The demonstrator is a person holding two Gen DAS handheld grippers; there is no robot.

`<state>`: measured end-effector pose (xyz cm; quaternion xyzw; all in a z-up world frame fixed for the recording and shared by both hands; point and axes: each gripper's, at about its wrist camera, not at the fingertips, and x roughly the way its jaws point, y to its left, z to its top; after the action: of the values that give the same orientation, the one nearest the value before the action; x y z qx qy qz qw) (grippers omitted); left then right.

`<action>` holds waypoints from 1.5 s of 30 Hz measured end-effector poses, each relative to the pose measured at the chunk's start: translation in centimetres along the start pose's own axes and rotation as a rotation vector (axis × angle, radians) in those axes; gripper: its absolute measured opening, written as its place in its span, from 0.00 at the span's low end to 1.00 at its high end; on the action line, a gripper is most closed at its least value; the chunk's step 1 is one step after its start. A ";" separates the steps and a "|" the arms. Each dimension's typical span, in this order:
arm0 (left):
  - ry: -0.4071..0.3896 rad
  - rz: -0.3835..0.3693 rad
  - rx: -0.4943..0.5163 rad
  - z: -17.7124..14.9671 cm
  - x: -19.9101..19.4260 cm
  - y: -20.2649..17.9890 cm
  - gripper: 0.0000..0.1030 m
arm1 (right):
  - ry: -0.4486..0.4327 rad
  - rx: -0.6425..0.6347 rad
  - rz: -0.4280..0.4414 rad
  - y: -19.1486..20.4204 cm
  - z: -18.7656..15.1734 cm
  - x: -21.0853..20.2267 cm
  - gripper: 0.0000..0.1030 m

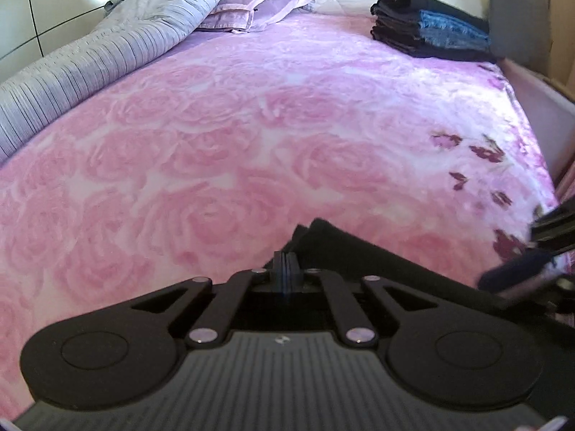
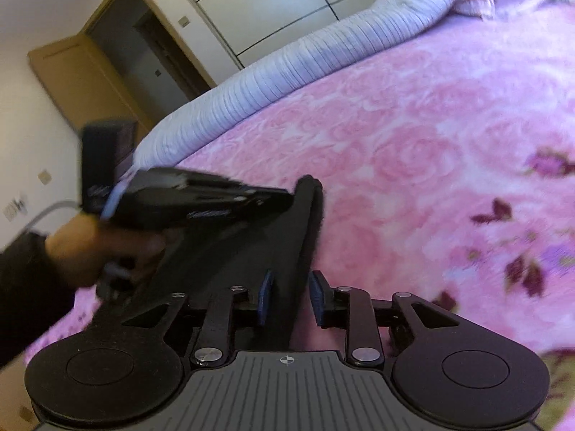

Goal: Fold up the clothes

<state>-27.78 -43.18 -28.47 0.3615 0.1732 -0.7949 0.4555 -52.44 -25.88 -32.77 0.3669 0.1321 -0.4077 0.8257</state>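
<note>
Jaws pressed together on cloth are what the left wrist view shows: the left gripper [image 1: 286,269] pinches the near edge of a black garment [image 1: 363,251], which runs from the jaws off to the right across the pink rose bedspread [image 1: 215,143], toward the blurred right gripper at the frame's right edge. Far back on the bed sits a stack of folded dark clothes [image 1: 427,32], well apart from the garment, with a striped duvet [image 1: 90,54] along the left side. From the right wrist view, the right gripper [image 2: 289,300] has its jaws spread, the garment's edge passing between them but not clamped. Its long axis leads straight ahead to the left gripper, held in a person's hand [image 2: 93,251]. Judging by this, the garment hangs stretched between both grippers, the left alone holding it.
</note>
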 end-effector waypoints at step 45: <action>-0.022 0.391 0.304 -19.0 -20.2 -15.8 0.65 | 0.224 -1.417 -0.214 16.9 -14.0 1.7 0.45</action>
<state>-26.77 -11.31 -27.41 0.4439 -0.0267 -0.7123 0.5430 -37.19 -10.10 -34.95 -0.2315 0.4833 -0.2627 0.8024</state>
